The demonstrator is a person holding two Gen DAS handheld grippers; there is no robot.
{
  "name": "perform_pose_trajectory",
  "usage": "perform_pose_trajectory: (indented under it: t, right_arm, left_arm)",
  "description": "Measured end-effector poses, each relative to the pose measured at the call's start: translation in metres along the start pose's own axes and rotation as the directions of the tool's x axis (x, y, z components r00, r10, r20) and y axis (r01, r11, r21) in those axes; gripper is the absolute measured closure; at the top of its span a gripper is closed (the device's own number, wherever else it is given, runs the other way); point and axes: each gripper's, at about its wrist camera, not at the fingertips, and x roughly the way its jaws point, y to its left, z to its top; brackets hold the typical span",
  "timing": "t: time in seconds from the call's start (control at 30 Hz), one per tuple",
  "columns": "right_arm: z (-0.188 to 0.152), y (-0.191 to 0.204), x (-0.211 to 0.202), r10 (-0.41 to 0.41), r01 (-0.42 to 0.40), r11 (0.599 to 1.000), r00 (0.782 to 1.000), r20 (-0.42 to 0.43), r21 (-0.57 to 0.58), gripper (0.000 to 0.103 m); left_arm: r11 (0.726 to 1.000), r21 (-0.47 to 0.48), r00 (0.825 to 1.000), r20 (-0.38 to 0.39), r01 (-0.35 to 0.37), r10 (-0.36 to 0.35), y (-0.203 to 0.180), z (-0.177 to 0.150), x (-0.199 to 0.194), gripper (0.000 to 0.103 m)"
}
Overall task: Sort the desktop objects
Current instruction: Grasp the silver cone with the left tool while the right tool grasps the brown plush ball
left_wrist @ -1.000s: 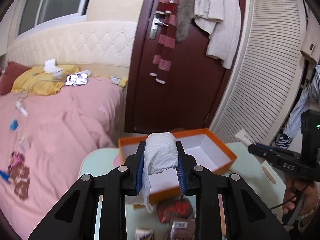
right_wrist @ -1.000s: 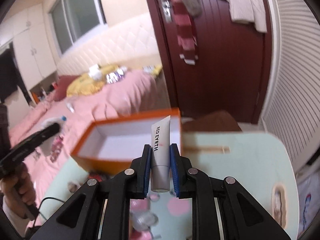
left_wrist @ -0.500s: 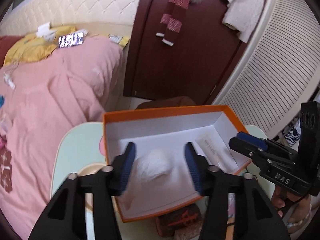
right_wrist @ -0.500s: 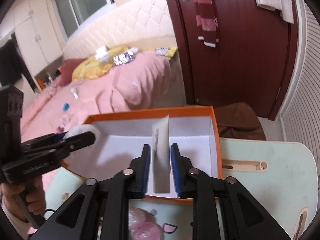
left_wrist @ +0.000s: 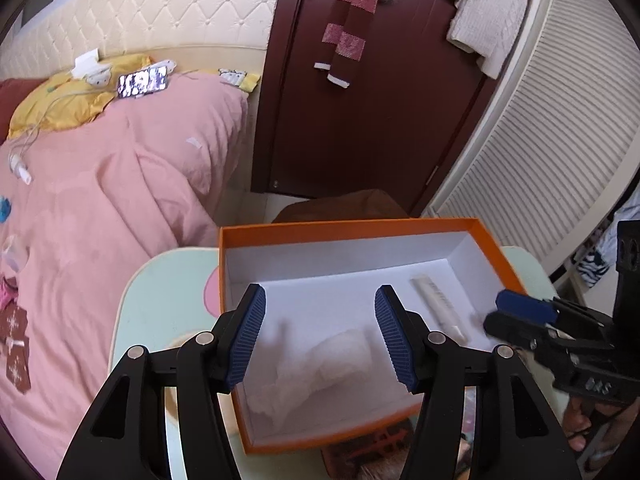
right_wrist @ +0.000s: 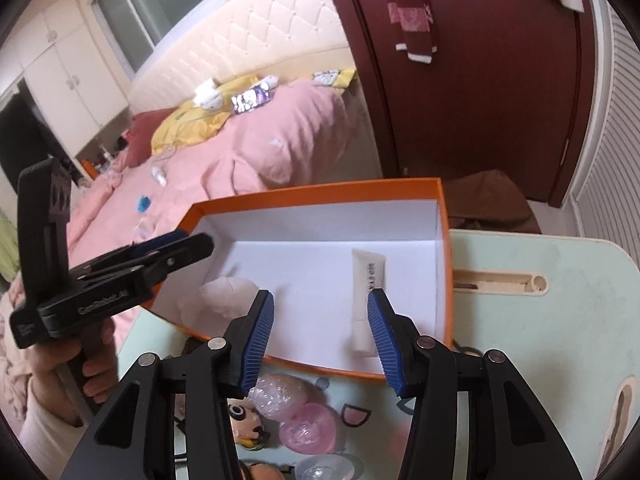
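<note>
An orange box with a white inside stands on the pale green table. A crumpled white tissue wad lies in its near left part. A white cream tube lies flat in its right part. My left gripper hangs open above the tissue, touching nothing. My right gripper is open over the box's front edge, its right finger beside the tube. Each gripper shows in the other's view, the left gripper and the right gripper.
Small toys and clear pink domes lie on the table in front of the box, and brown packets too. A pink bed is on the left. A dark red door and a slatted wardrobe stand behind. A hand holds the left gripper.
Both grippers opened over the box. The tissue wad dropped from the left one and the tube from the right; both now lie on the box floor.
</note>
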Motion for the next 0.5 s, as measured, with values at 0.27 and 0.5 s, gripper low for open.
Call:
perform_pose_trajectory:
  t: [0.27, 0.5]
  right_arm:
    - [-0.012, 0.026, -0.077, 0.057, -0.036, 0.991, 0.985, 0.160, -0.131, 0.045]
    - [-0.080, 0.050, -0.073, 0.055, -0.029, 0.963, 0.995, 0.089, -0.267, 0.044]
  left_arm:
    - [1.000, -0.006, 0.997, 0.071, -0.015, 0.015, 0.005, -0.034, -0.063, 0.036]
    - [0.997, -0.016, 0.997, 0.024, -0.072, 0.073, 0.009, -0.078, -0.062, 0.036]
